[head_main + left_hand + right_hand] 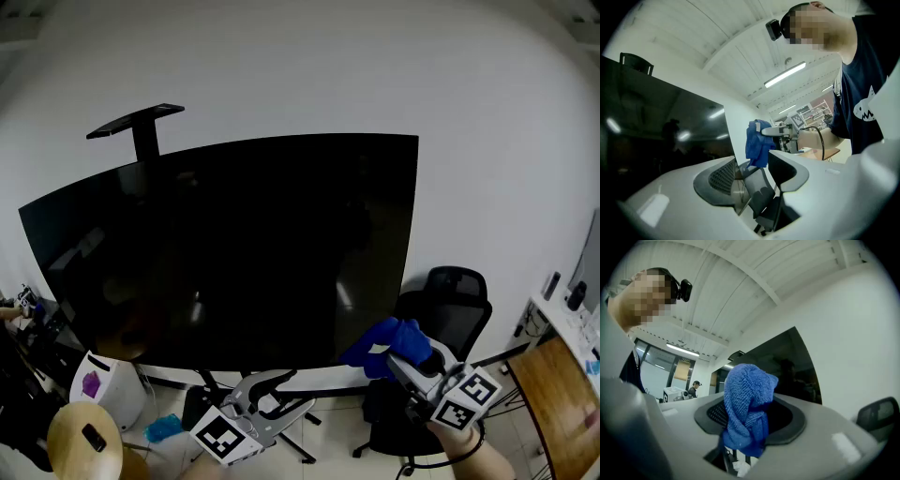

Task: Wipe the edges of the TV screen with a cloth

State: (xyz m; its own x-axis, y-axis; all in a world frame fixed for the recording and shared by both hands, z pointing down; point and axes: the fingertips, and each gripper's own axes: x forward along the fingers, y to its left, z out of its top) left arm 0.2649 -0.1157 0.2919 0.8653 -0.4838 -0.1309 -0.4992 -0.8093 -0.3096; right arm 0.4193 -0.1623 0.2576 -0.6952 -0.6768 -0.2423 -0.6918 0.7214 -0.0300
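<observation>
Head view is showing the blue cloth (389, 343) bunched in the lower right of the frame, just beside the lower right corner of the TV screen (234, 253). Whether it is touching the glass is not readable from here. The right gripper (397, 362) is pinching it. Right gripper view is showing the wad clamped between both pads, with most of the fabric bulging out past the tips. The left gripper (296, 392) is hovering at lower centre under the screen's bottom edge, jaws spread and gripping nothing. Its own view is showing only the office chair (448, 305) through the gap.

The step in hand is looking like the approach to the screen's right edge, with wiping not yet under way.

Doing it well is probably meaning:
- Leading with the bulging fabric, so only cloth is meeting the panel and the hard jaw tips are staying off it.
- Holding a firm pinch, since a loose wad is likely dragging free along the edge.
- Pressing lightly and tracking the border line rather than drifting onto the dark middle.
- Running each side in one long pass, starting from this corner.

The chair is sitting close behind the right gripper, and a wooden desk (558, 394) is at the far right edge, so arm room on that side is looking tight. The left gripper is better staying clear below the screen.
</observation>
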